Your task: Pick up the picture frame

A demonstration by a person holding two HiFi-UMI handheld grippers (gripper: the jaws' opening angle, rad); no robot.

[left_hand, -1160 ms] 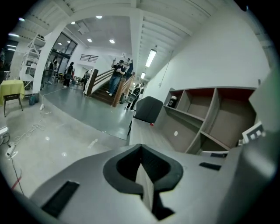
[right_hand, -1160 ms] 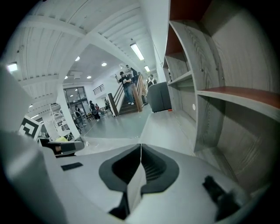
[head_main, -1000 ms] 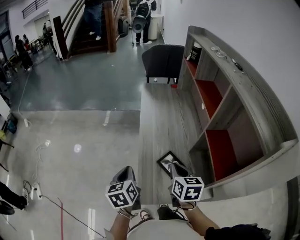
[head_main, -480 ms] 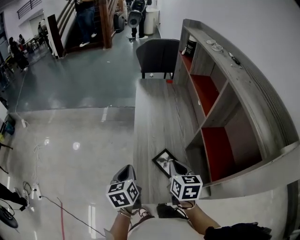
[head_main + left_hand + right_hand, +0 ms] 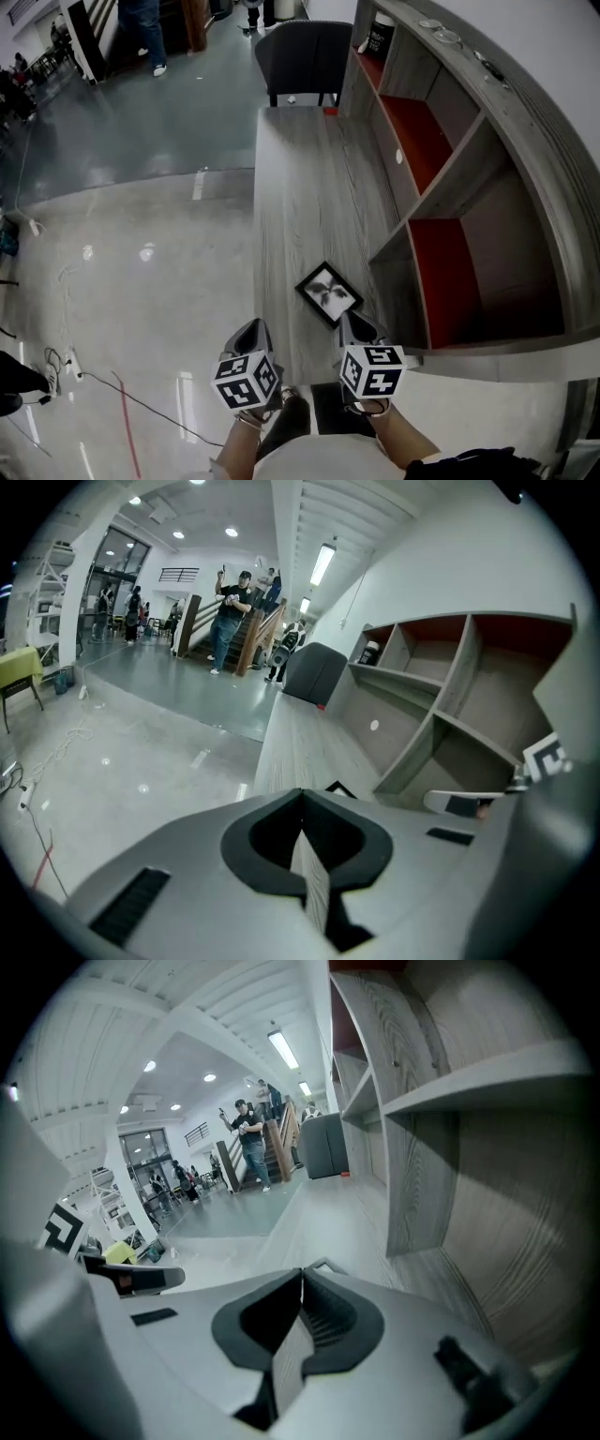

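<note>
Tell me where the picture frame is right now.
In the head view the picture frame lies flat on the grey wood floor strip, right of centre, just ahead of the right gripper and beside the foot of the shelf unit.

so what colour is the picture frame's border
The picture frame has a black border; it shows best in the head view.

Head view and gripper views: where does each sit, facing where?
Head view: on the person's head, steeply down at the black picture frame on the grey wooden floor strip; left hand-held gripper, right hand-held gripper and forearms show.
Left gripper view: on that gripper, along its shut jaws toward the grey-and-red shelf unit.
Right gripper view: likewise, shut jaws, shelf close at right.
Shared: both gripper views catch the dark chair.
</note>
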